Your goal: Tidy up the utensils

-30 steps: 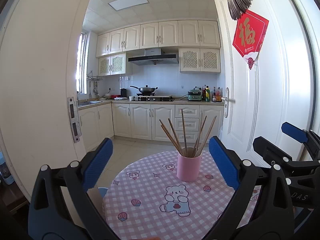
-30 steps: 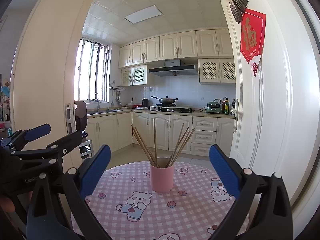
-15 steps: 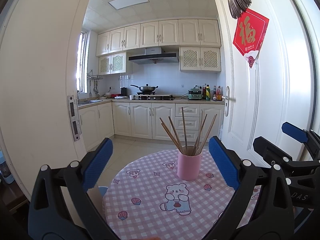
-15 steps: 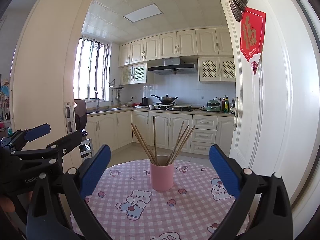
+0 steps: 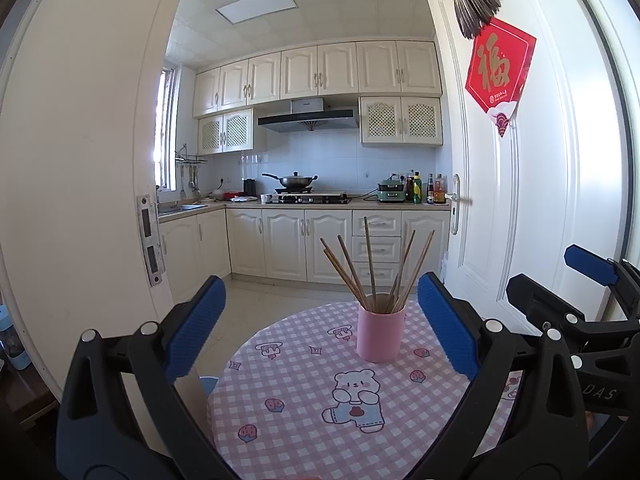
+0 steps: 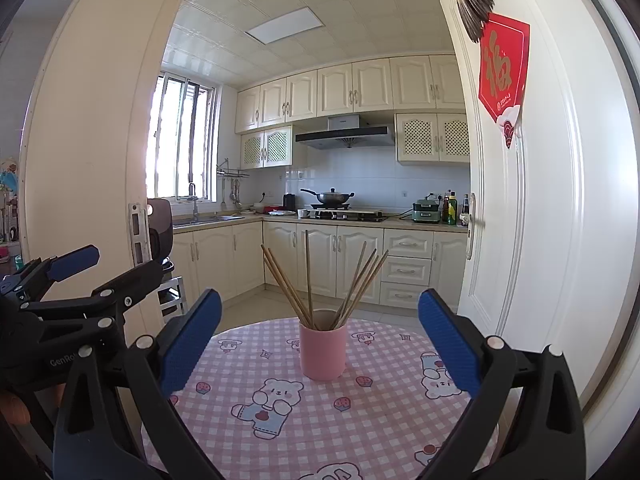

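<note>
A pink cup [image 5: 381,334] [image 6: 323,350] stands upright on a round table with a pink checked cloth [image 5: 304,392] [image 6: 320,416]. Several wooden chopsticks [image 5: 372,268] [image 6: 320,284] fan out of the cup. My left gripper [image 5: 320,332] is open and empty, held back from the cup, which sits just left of its right finger. My right gripper [image 6: 320,340] is also open and empty, with the cup centred between its blue pads at a distance. The right gripper shows at the right edge of the left wrist view, the left gripper at the left edge of the right wrist view.
A white door [image 5: 540,184] with a red paper sign stands open on the right, close to the table. A white door frame [image 5: 100,160] rises on the left. Beyond the table lies a kitchen with cream cabinets [image 6: 352,260] and a wok on the stove.
Both views have shifted slightly: the cup and table sit a little higher and smaller, as both grippers draw back a bit. Both stay open and empty.
</note>
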A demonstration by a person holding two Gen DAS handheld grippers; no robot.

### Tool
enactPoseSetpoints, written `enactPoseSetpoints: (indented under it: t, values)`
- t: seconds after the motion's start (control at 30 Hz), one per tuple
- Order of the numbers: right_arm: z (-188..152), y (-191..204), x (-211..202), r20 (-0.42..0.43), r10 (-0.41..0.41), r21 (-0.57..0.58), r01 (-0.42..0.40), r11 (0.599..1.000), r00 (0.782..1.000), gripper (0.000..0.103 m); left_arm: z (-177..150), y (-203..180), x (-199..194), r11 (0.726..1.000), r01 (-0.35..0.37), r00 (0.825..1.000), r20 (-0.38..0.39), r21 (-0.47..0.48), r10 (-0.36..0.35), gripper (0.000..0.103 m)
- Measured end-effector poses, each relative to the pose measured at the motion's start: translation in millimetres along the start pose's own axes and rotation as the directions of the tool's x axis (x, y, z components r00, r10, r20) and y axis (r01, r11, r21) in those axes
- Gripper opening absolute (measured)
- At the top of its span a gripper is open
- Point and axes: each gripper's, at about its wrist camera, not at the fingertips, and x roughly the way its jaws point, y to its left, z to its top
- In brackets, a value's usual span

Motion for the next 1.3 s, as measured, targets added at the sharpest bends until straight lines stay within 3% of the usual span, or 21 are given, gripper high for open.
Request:
enactPoseSetpoints:
  t: [1.3]
  values:
    - [-3.3, 1.5, 2.4, -0.016, 0.003, 0.010, -0.002, 1.000, 1.000, 0.095, -1.1, 3.1, 2.1, 1.000, -0.007, 1.000, -0.005, 0.006, 0.007, 0.095]
